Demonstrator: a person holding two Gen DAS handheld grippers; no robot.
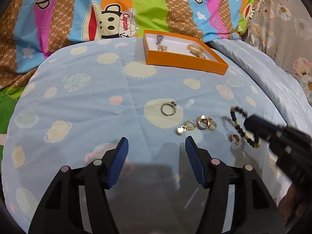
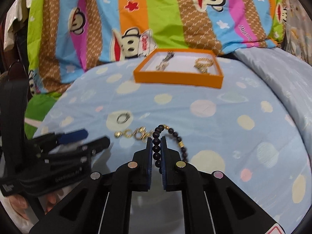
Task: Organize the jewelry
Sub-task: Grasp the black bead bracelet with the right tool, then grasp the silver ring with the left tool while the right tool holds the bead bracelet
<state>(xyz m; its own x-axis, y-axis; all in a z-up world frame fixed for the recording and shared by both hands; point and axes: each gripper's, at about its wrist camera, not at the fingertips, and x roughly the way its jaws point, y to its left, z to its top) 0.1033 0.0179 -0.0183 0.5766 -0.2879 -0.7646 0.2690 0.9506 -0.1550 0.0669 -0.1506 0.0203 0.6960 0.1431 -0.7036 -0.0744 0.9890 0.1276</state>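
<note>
Sorting loose jewelry on a bed toward an orange box (image 1: 187, 63)
Left gripper (image 1: 157, 146) hovered with tongs apart; silver ring (image 1: 168, 108) and gold earrings (image 1: 197, 125) lay loose; right gripper (image 2: 156, 146) pinched the beaded bracelet (image 2: 157, 148), whose dangling end could snag the earrings

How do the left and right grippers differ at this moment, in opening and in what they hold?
The left gripper stands wide open with nothing between its fingers, while the right gripper is shut on the dark bead bracelet. The left gripper is near the gold earrings but touches no jewelry; the right gripper is in contact with the bracelet, whose free end trails off to one side. Both have black bodies with blue ribbed pads and point toward the orange box.
</note>
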